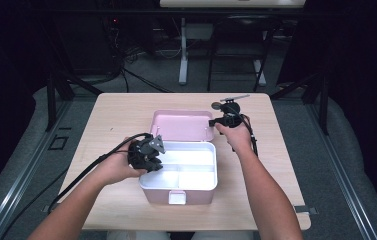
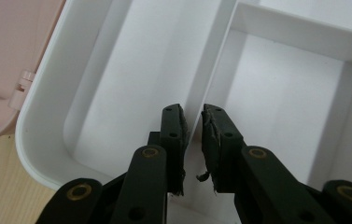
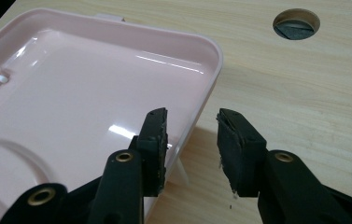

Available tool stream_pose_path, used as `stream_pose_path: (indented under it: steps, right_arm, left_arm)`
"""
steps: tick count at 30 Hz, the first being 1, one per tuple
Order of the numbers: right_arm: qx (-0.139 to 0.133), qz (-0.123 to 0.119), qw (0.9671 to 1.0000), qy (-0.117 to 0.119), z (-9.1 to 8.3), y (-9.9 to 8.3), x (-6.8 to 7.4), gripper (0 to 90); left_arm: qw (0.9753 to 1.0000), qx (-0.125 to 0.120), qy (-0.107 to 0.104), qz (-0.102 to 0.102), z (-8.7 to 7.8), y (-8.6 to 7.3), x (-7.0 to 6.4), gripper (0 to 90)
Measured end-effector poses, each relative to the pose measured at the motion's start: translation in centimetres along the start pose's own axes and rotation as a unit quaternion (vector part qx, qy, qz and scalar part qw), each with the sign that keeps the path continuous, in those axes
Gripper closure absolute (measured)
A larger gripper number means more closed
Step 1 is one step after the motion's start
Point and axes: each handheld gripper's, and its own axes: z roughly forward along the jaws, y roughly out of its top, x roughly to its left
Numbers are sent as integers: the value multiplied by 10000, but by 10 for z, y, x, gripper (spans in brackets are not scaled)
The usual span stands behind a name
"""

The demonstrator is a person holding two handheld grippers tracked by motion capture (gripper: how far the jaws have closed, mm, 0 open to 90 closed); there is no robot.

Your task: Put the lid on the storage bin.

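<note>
A pink box [image 1: 152, 193] stands open in the middle of the table, with a white divided tray [image 1: 214, 167] in its top. Its pink lid [image 1: 181, 125] lies flat behind it. My left gripper [image 1: 156, 162] is at the tray's left end. In the left gripper view, my left gripper [image 2: 196, 126] has its jaws nearly together on either side of the tray's divider wall [image 2: 220, 51]. My right gripper [image 1: 215, 122] is at the lid's right edge. In the right gripper view, my right gripper [image 3: 192, 123] stands open, straddling the lid's rim [image 3: 211, 81].
The light wooden table [image 1: 121, 115] has a round cable hole [image 1: 216, 105] just behind my right gripper, and the same cable hole [image 3: 296, 24] appears in the right gripper view. Cables trail from both grippers. The tray's compartments [image 2: 285, 93] hold nothing.
</note>
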Motion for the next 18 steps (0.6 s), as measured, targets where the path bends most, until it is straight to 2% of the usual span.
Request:
stream_pose_path:
  steps: [7, 12, 18]
  right_arm:
    - [23, 149, 9999, -71, 8, 4, 2, 633]
    - [64, 119, 9998, -140, 14, 5, 4, 645]
    - [143, 225, 9996, -126, 20, 6, 3, 730]
  left_arm:
    - [10000, -7, 16, -12, 0, 0, -1, 781]
    - [10000, -6, 26, -5, 0, 0, -1, 781]
    - [10000, -5, 23, -7, 0, 0, -1, 781]
